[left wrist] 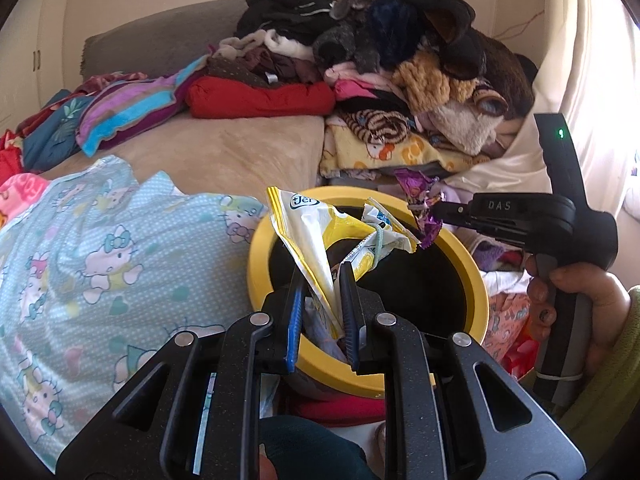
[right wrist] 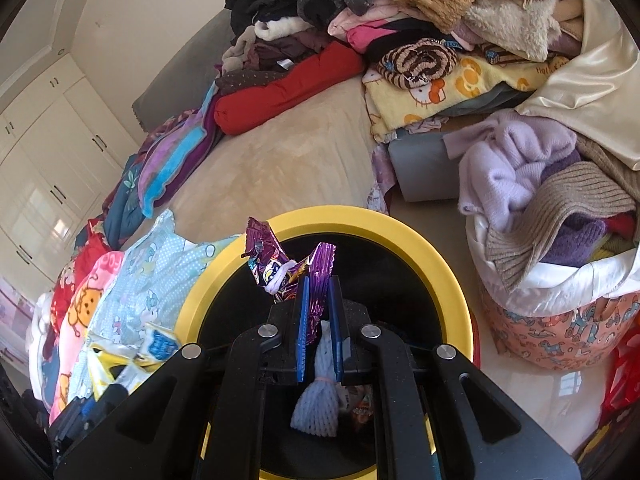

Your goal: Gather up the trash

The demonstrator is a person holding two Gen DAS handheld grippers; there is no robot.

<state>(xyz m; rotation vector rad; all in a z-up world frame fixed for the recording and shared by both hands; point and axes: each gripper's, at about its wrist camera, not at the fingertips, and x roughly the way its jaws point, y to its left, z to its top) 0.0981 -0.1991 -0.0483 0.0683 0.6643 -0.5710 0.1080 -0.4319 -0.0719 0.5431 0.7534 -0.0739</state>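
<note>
A bin with a yellow rim (left wrist: 256, 264) and a black inside stands by the bed. My left gripper (left wrist: 322, 276) is shut on a crumpled yellow-and-white wrapper (left wrist: 308, 232), held over the bin's mouth. In the same view my right gripper (left wrist: 436, 210) reaches in from the right, held by a person's hand (left wrist: 580, 296), and pinches a purple foil wrapper (left wrist: 416, 190) above the far rim. In the right wrist view, my right gripper (right wrist: 319, 282) is shut on that purple wrapper (right wrist: 280, 264) over the bin (right wrist: 400, 228). A white foam net (right wrist: 316, 404) lies inside. The yellow wrapper (right wrist: 120, 360) shows at lower left.
A bed with a beige cover (left wrist: 240, 148) carries a tall heap of clothes (left wrist: 380, 52) and a red cushion (left wrist: 260, 98). A pale blue cartoon-print cloth (left wrist: 100, 264) lies left of the bin. A white bag of knitwear (right wrist: 552, 240) stands to its right. White wardrobes (right wrist: 44, 160) line the left wall.
</note>
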